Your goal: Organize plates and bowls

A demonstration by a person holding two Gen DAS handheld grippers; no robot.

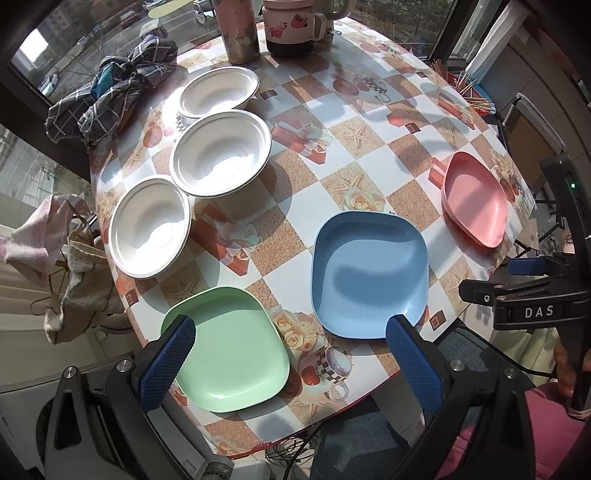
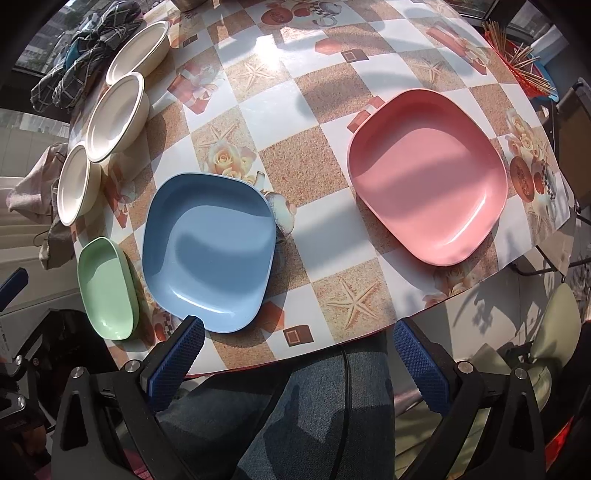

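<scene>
A: Left gripper (image 1: 291, 354), condition?
B: Jaws spread, nothing between them. It hangs over the near edge of the worktop (image 1: 369, 122); one pad (image 1: 168, 362) overlaps the green plate (image 1: 236, 350), the other shows at the near corner of the blue plate (image 1: 369, 273).

A: Right gripper (image 2: 295, 354)?
B: Jaws spread as well, empty, hanging just off the near edge. A denim-clad leg (image 2: 314, 417) lies below it.

A: Position of the dishes, taking the blue plate as reference?
B: Green plate just left of it, nearer the edge, not touching. Pink plate (image 2: 428, 177) well to its right, near the right rim.

A: Bowls?
B: Three white bowls (image 1: 221, 155) left of and beyond the blue plate, in a row running away along the left rim. The middle one appears to overlap its neighbours' rims; contact cannot be confirmed.

A: Farther back?
B: A checked cloth (image 1: 110, 96) beyond the bowls, a mug (image 1: 295, 26) at the far edge.
</scene>
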